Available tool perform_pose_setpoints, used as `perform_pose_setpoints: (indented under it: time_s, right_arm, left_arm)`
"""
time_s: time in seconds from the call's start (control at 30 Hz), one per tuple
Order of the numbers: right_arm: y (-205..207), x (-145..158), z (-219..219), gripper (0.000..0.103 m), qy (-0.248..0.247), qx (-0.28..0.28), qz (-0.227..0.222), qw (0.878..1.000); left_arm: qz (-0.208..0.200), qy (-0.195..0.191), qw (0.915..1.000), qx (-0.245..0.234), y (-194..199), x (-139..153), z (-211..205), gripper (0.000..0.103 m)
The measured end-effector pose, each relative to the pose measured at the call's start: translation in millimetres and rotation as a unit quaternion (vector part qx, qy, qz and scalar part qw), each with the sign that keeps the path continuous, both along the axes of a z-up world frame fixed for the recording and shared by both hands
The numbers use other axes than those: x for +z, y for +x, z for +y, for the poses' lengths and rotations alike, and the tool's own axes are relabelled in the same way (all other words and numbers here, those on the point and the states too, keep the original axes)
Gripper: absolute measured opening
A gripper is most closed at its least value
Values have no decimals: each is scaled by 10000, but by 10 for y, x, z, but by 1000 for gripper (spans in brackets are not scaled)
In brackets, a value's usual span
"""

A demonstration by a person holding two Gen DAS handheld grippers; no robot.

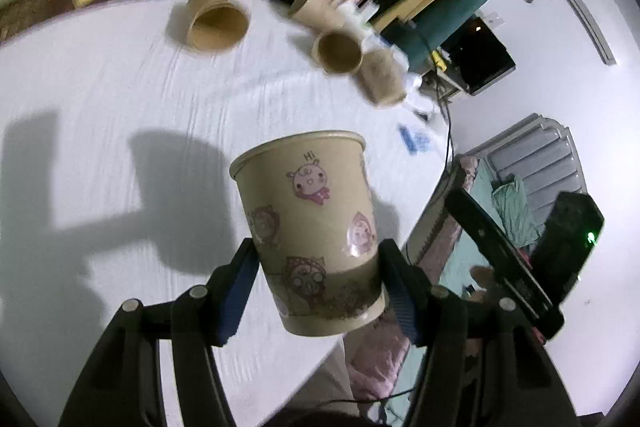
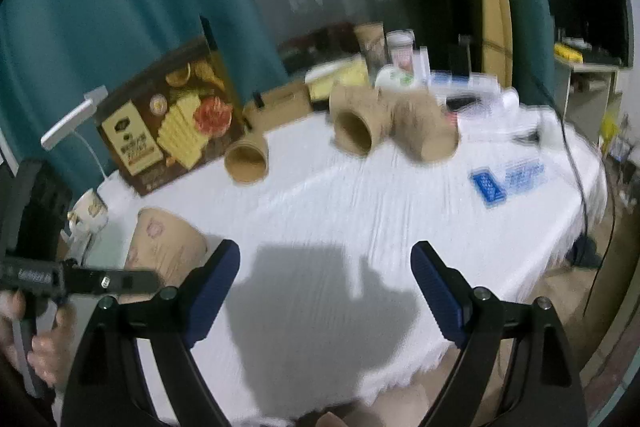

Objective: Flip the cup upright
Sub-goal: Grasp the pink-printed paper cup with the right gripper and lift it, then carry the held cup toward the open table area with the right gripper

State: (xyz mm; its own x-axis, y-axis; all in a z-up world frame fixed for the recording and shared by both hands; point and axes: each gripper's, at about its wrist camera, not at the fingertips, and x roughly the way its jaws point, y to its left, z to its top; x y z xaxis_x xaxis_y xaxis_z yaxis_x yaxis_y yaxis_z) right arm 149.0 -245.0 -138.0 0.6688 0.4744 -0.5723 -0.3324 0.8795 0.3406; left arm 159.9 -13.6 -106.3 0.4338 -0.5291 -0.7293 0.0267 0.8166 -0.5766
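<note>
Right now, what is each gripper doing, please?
Left gripper: closed on the paper cup, rim up.
Right gripper: open, holding nothing.

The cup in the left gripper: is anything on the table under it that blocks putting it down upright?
Nothing visible does. The left gripper holds the cup over bare white tablecloth. The other paper cups lie on their sides farther off, near the table's far edge.
</note>
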Motion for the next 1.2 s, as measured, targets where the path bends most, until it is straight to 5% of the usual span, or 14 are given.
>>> perform_pose_setpoints:
  time_s: [0.13,0.37,0.6,0.77,0.93,1.07,1.2]
  right_arm:
    - [-98,-263,13,86,9,36,310,9995]
    - [-149,-287,28,86,-138,88,388,9991]
    - [-159,-240,84,86,-283,187,358,9988]
    - [-130,-187,158,86,-403,347,355,9980]
    - [-50,-33,427,86,-625,1096,556,9904]
    - [-37,105,763,86,-827,1816,700,9774]
    - [60,138,1144,86,-939,2292,1101,9626]
  left_arm:
    - [224,-127,9996,136,-189,-276,9,62]
    - [429,-239,9984,266,-221,-540,50,62]
    - [442,-251,9985,187,-215,-550,51,65]
    - [423,-299,9984,223,-240,-536,62,80]
    - [91,-478,9985,262,-440,-339,177,80]
    - [-319,-161,9984,442,-721,-195,387,80]
    - [-744,690,9906,917,-1013,-102,651,80]
